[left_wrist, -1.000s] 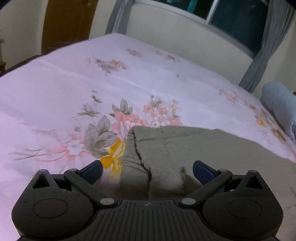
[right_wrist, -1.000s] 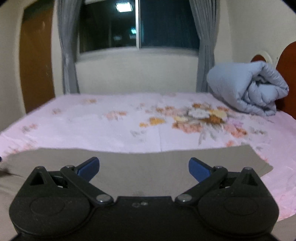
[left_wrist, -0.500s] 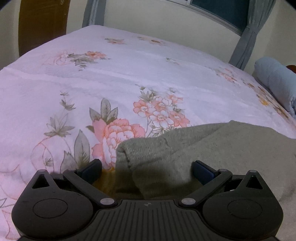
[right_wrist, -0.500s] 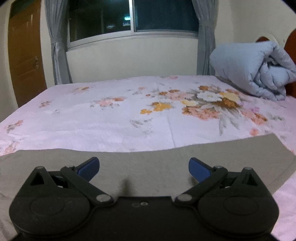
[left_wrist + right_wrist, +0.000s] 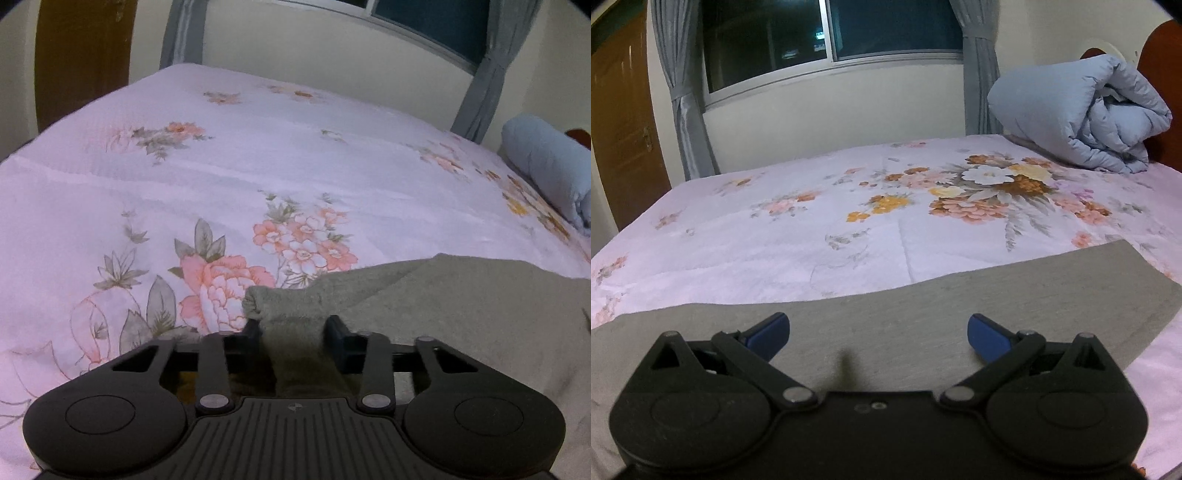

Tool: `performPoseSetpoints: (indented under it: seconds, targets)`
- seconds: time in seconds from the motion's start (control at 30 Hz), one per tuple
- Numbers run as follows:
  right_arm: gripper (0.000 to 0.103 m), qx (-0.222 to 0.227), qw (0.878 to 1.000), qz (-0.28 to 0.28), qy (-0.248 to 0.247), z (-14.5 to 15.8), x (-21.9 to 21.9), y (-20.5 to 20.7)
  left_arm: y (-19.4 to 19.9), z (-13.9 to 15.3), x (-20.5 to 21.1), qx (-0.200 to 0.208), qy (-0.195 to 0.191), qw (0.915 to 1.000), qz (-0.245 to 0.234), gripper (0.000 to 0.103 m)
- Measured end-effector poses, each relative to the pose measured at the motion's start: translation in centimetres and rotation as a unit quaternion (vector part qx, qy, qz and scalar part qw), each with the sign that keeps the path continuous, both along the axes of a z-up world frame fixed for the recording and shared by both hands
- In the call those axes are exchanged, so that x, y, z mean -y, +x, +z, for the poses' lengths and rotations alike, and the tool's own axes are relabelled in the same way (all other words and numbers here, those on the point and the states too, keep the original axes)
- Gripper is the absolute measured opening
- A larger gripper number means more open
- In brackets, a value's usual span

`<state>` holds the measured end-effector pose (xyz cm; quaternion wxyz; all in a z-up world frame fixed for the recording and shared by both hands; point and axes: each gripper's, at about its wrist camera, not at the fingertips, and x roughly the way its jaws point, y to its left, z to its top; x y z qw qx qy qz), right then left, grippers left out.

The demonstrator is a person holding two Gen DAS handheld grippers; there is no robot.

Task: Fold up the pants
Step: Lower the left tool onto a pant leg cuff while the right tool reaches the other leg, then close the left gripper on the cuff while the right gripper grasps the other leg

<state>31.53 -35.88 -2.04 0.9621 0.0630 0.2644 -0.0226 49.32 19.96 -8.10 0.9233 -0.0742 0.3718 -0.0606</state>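
Note:
Grey-green pants [image 5: 461, 306] lie on a floral pink bedsheet [image 5: 221, 177]. In the left wrist view my left gripper [image 5: 291, 332] is shut on a bunched corner of the pants at their left end, and the cloth rolls up just past the fingers. In the right wrist view the pants [image 5: 923, 310] lie flat as a wide grey band across the bedsheet [image 5: 849, 229]. My right gripper [image 5: 877, 332] is open just above that flat cloth and holds nothing.
A rolled light-blue duvet [image 5: 1078, 110] lies at the head of the bed on the right, against a brown headboard [image 5: 1160, 66]; it also shows in the left wrist view [image 5: 546, 166]. Window with grey curtains [image 5: 679, 99] behind the bed. A brown door [image 5: 620, 129] stands at left.
My left gripper has closed from open onto the bunched end of the pants. My right gripper stayed open and tilted slightly down over the flat cloth.

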Motion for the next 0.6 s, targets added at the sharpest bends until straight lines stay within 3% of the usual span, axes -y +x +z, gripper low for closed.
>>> performPoseSetpoints:
  seconds: [0.03,0.13,0.27,0.43,0.6]
  targets:
    - [0.097,0.001,1.0,0.001,0.0,0.1,0.1,0.0,-0.1,0.2,0.1,0.004,0.003,1.0,-0.002,0.017]
    - [0.097,0.002,1.0,-0.001,0.003,0.2,0.6,-0.2,-0.6,1.0,0.2,0.016,0.007,0.9998,-0.003,0.011]
    - [0.097,0.0,1.0,-0.004,0.006,0.1,1.2,-0.1,-1.3,2.0,0.6,0.03,0.016,0.9994,-0.006,0.011]
    - [0.097,-0.002,1.0,0.002,0.006,-0.1,1.7,0.2,-1.5,2.5,0.1,0.034,-0.002,0.9994,0.008,0.011]
    - [0.097,-0.012,0.999,0.042,-0.001,-0.3,1.9,2.0,-3.1,3.3,-0.6,0.073,-0.053,0.9951,0.039,0.01]
